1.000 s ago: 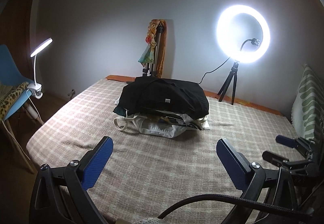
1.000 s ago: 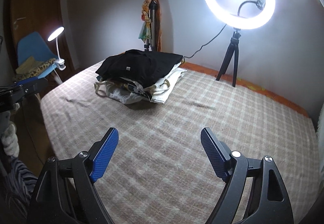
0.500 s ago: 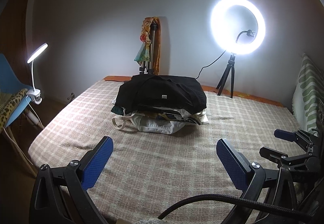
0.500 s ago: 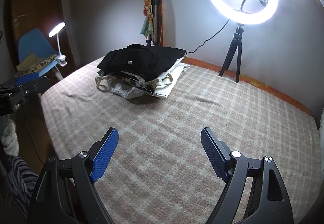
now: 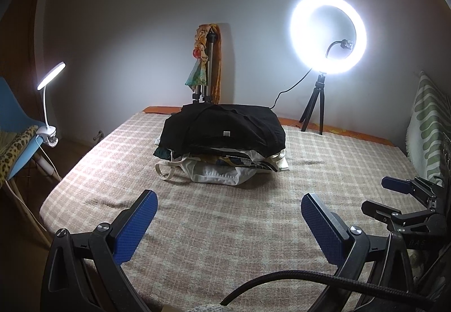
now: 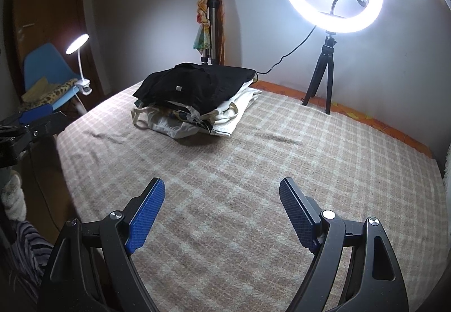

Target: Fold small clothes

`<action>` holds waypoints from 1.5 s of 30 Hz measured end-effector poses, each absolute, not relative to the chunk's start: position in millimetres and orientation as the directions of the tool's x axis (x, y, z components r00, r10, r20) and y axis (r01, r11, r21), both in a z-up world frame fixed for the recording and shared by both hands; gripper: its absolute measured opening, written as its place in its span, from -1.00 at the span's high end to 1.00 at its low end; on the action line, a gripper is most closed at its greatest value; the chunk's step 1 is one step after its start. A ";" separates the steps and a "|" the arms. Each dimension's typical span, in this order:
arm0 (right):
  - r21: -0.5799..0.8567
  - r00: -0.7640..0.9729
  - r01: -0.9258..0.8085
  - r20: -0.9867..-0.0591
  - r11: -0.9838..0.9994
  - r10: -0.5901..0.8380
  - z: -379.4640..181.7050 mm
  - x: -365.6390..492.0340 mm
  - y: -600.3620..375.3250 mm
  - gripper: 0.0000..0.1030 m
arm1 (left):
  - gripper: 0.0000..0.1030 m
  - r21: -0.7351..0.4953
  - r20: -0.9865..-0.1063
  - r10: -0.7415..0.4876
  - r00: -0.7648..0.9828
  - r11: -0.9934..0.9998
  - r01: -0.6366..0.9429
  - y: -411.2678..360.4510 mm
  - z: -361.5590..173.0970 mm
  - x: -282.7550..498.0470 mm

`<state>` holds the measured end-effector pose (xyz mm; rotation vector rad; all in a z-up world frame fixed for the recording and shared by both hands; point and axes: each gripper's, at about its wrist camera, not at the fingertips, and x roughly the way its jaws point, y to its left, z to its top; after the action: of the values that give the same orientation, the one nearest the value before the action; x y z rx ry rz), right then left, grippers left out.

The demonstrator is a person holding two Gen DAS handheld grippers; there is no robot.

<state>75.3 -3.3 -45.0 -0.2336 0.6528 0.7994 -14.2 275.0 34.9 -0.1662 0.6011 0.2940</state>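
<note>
A pile of clothes lies on the checked bed cover (image 5: 225, 227), with a black garment (image 5: 222, 128) on top and white and patterned pieces (image 5: 220, 171) under it. It also shows in the right wrist view (image 6: 194, 86). My left gripper (image 5: 228, 204) is open and empty, above the cover well in front of the pile. My right gripper (image 6: 222, 190) is open and empty, in front and to the right of the pile. It shows at the right edge of the left wrist view (image 5: 377, 193).
A lit ring light on a tripod (image 5: 328, 35) stands at the back right. A second tripod with a scarf (image 5: 207, 69) stands against the wall behind the pile. A clip lamp (image 5: 50, 103) and blue chair (image 6: 45, 69) are left of the bed. A striped cushion (image 5: 428, 125) lies right.
Both grippers have drawn slightly nearer to the pile and shifted view; the ring light sits lower and more central in the left view. Both stay open.
</note>
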 end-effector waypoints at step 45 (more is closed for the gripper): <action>0.039 0.523 -0.726 -0.617 0.686 0.589 -41.2 73.9 -1.7 -0.62 | -0.99 -0.021 -0.568 0.221 0.793 0.959 -0.282 273.7 34.0 -8.3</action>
<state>73.9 -1.7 -41.2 -0.2349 0.6435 0.7959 -8.3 273.7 34.0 -0.1063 0.5973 0.2711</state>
